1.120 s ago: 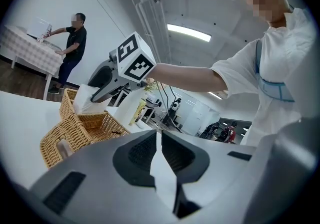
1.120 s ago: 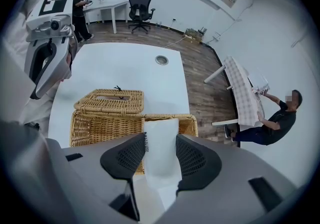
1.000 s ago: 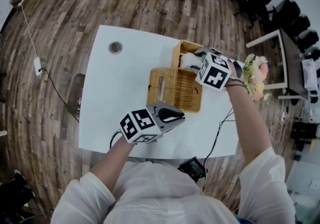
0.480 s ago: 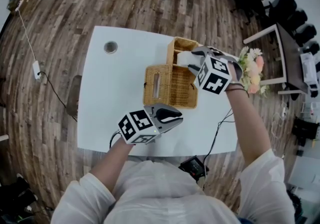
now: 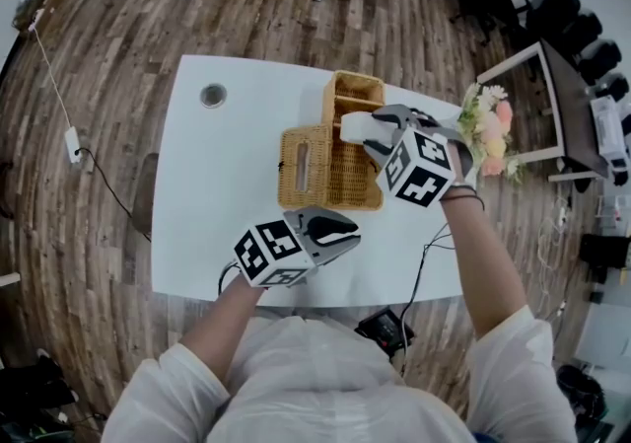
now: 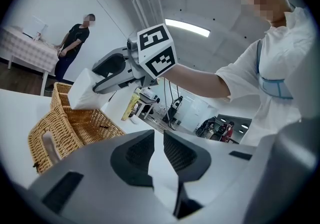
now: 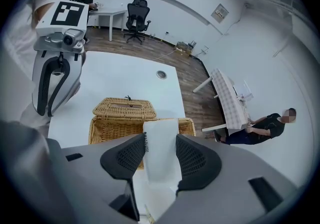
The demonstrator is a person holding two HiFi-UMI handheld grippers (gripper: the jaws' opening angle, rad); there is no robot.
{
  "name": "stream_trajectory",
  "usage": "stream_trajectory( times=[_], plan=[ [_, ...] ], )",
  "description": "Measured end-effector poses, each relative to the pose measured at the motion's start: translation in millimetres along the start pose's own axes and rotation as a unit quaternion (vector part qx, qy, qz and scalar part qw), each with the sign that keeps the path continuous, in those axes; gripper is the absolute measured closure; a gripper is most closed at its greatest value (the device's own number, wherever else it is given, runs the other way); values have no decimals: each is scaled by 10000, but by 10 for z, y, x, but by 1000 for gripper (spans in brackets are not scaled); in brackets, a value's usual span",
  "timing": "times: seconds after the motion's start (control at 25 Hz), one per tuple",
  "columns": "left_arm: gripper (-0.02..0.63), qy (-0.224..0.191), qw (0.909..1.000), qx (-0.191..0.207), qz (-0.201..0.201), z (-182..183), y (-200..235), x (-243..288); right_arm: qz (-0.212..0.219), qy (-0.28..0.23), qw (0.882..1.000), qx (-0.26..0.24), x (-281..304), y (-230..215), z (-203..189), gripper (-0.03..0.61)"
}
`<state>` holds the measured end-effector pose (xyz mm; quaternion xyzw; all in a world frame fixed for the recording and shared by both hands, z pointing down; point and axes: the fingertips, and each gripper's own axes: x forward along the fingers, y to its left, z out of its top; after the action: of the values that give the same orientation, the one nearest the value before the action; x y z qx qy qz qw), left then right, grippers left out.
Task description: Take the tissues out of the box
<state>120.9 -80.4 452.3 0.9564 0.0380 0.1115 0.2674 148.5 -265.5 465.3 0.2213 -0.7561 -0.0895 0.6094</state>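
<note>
My right gripper [image 5: 371, 131] is shut on a white tissue pack [image 5: 352, 125] and holds it in the air above the wicker tissue box [image 5: 340, 175]. The box's slotted face [image 5: 305, 166] is turned left. Its open wicker part [image 5: 356, 96] lies just behind. In the right gripper view the tissue pack [image 7: 160, 143] sits clamped between both pads of the right gripper [image 7: 160, 144], over the box [image 7: 123, 109]. My left gripper [image 5: 347, 231] hovers near the table's front edge, jaws drawn together and empty. In the left gripper view the left gripper [image 6: 158, 140] faces the held tissue pack [image 6: 84, 96].
A white table [image 5: 227, 194] carries a round grommet [image 5: 212, 94] at the back left and a bunch of flowers [image 5: 489, 131] at the right edge. A black cable [image 5: 426, 268] hangs off the front right. People stand in the background [image 6: 74, 43] [image 7: 267, 123].
My right gripper has risen with the tissue pack and drifted left and nearer, away from the open wicker part. The left gripper has hardly shifted.
</note>
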Motion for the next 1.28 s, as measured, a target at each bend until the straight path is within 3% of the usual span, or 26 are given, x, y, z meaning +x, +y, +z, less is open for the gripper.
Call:
stream_trajectory(
  times=[0.68,1.28],
  plan=[
    [561,55,10000,22,-19,-78,-211,89,-53,-240,9995,198,-222,363,-20,364],
    [555,89,9999,9,50,-134,-245,13,-146,-544,9961,676,-375,664,25,362]
  ],
)
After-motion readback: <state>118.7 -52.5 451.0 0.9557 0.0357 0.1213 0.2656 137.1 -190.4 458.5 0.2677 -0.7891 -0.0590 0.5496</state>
